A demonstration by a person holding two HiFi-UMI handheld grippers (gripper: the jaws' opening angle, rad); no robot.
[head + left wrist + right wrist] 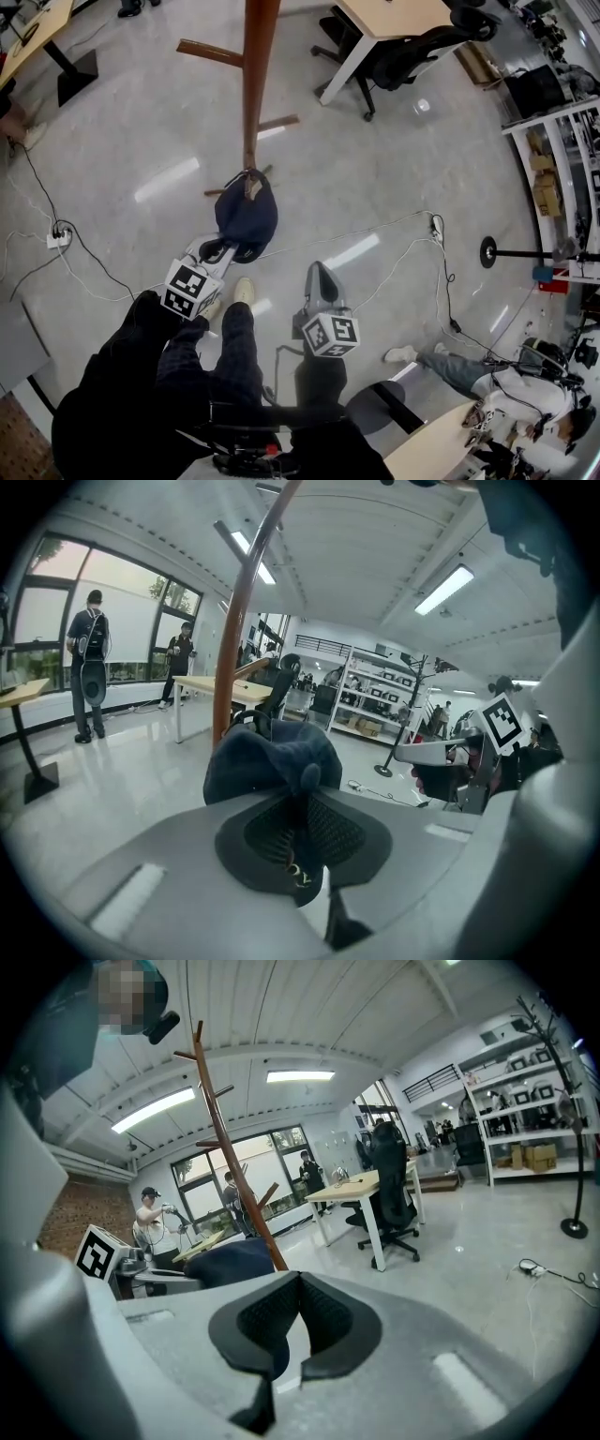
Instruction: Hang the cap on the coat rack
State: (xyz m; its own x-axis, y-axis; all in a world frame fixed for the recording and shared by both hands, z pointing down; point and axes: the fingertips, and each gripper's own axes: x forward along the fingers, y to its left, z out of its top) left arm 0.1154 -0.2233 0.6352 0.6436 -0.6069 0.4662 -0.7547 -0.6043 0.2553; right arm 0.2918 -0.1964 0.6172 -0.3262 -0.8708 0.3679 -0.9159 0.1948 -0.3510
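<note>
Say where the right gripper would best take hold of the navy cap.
Probably the right-hand rim of the cap, approached from the right: the left gripper pinches the near rim, and the coat rack stands just beyond it.

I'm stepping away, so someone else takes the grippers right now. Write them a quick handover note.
Left gripper: fingers shut on the cap.
Right gripper: shut, empty, held beside it.
Cap: at the coat rack, by a low peg; whether it has caught there is unclear.
Done: cap brought to the rack.
To do: seat it on a peg, release.
</note>
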